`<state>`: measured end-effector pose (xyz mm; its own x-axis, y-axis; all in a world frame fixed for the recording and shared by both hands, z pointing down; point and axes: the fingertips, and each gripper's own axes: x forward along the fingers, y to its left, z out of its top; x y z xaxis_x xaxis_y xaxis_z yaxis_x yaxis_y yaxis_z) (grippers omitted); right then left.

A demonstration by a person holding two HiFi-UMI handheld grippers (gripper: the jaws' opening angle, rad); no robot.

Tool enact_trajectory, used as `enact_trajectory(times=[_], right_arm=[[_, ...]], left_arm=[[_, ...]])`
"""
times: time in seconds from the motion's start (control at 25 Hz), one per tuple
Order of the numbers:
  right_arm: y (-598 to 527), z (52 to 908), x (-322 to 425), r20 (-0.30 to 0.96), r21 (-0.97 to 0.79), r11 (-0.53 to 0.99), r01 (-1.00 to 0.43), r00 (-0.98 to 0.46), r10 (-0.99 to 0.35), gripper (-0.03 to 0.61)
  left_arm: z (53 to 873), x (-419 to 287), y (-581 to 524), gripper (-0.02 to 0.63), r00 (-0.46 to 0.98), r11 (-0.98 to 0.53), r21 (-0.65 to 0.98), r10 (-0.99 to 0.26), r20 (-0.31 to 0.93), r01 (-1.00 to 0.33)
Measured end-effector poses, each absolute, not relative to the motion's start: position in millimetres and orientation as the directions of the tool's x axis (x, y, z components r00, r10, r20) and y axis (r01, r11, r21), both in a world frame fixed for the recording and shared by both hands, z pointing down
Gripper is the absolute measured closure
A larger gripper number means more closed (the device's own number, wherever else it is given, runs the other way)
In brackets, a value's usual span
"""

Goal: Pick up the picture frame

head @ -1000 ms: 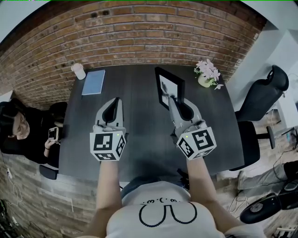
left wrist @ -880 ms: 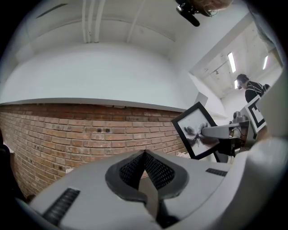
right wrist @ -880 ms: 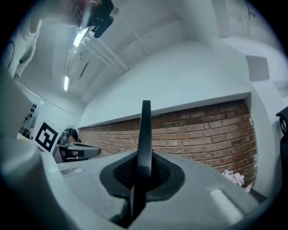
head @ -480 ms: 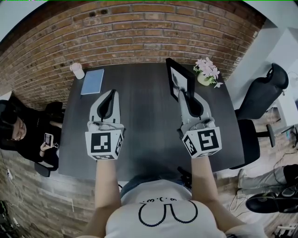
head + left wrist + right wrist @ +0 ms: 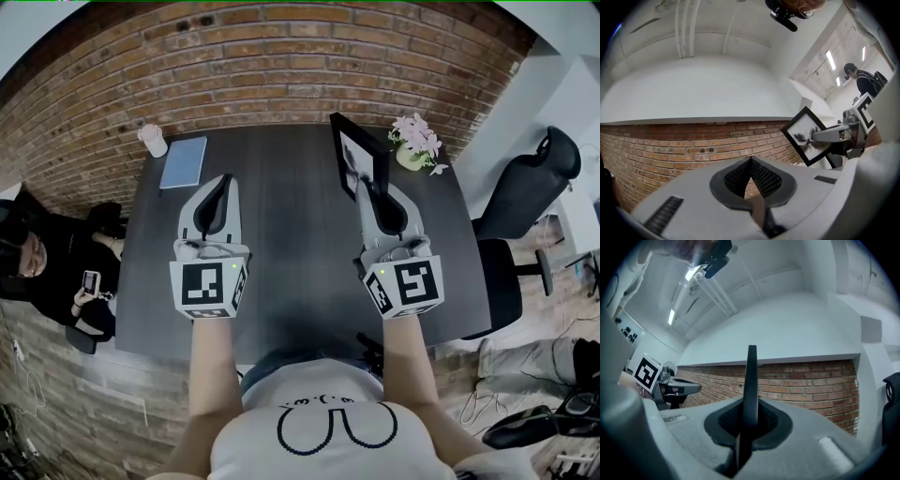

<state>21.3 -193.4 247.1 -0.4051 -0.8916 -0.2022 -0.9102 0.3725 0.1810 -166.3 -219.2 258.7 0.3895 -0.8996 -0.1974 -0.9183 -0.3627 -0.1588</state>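
The picture frame (image 5: pixel 360 157) is black, with a white mat and a dark insect print. It hangs upright above the dark table (image 5: pixel 281 244), at the right. My right gripper (image 5: pixel 367 189) is shut on its lower edge. In the right gripper view the frame (image 5: pixel 751 371) shows edge-on as a thin black bar pinched between the jaws. My left gripper (image 5: pixel 223 184) hovers over the table's left half, shut, with nothing in it. In the left gripper view its jaws meet at the tip (image 5: pixel 751 162), and the frame (image 5: pixel 805 135) is off to the right.
A blue notebook (image 5: pixel 183 162) and a white cup (image 5: pixel 155 141) lie at the table's far left. A pot of pink flowers (image 5: pixel 415 146) stands at the far right, close to the frame. A brick wall (image 5: pixel 281 66) runs behind. A person (image 5: pixel 42 272) sits left; an office chair (image 5: pixel 530 192) stands right.
Both grippers have risen. The right one has lifted the frame, which now sits higher and further right in the head view. The left gripper stays shut and empty.
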Motion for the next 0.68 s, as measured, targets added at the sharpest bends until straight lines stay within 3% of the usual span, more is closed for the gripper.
enact_trajectory(times=[0.68], right_arm=[[-193.4,255.9,23.9,-0.177,0.183,0.380,-0.907,-0.411,-0.894,0.566]], left_arm=[[259.8,-164.9,-224.0,0.615,0.386,-0.365,-0.137,-0.903,-0.191,-0.921]])
